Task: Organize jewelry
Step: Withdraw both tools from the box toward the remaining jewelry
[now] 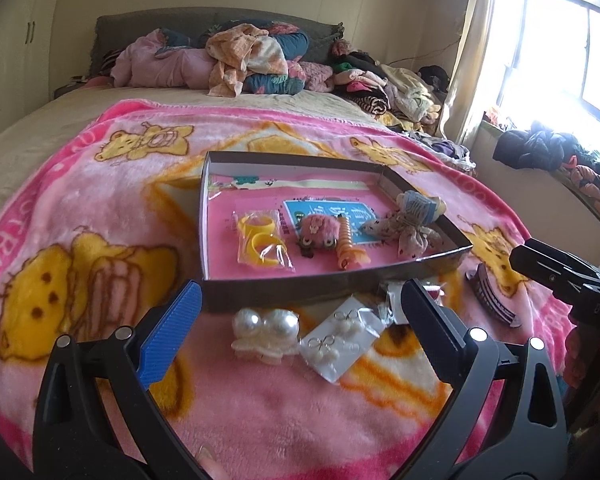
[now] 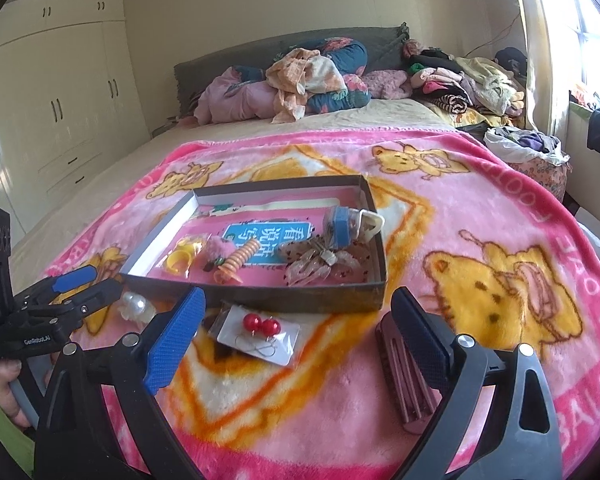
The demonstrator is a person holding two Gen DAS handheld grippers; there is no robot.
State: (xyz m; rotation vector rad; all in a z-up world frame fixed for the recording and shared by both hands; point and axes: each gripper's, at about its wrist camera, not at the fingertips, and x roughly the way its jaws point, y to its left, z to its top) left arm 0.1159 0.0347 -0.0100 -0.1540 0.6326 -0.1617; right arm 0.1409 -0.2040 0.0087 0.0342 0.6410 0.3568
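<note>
Cardboard box: shallow, on the pink blanket of the bed, already holding hair ties and a fabric bow.
Step in hand: judged as mid-sort; pearl clip, pearl earring card, red earring card and comb clip lie outside, near its front wall.
Left gripper: jaws apart, empty, over the pearl pieces.
Right gripper: jaws apart, empty, red card between.
Next move: probably lower and close on one piece.
Hard to make out: comb clip partly hidden behind a finger.

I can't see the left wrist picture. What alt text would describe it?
An open left tool hovers over a pearl hair clip and a card of pearl earrings on a pink bear blanket. Beyond them, a shallow box holds yellow rings, a fuzzy pink clip and other accessories.
</note>
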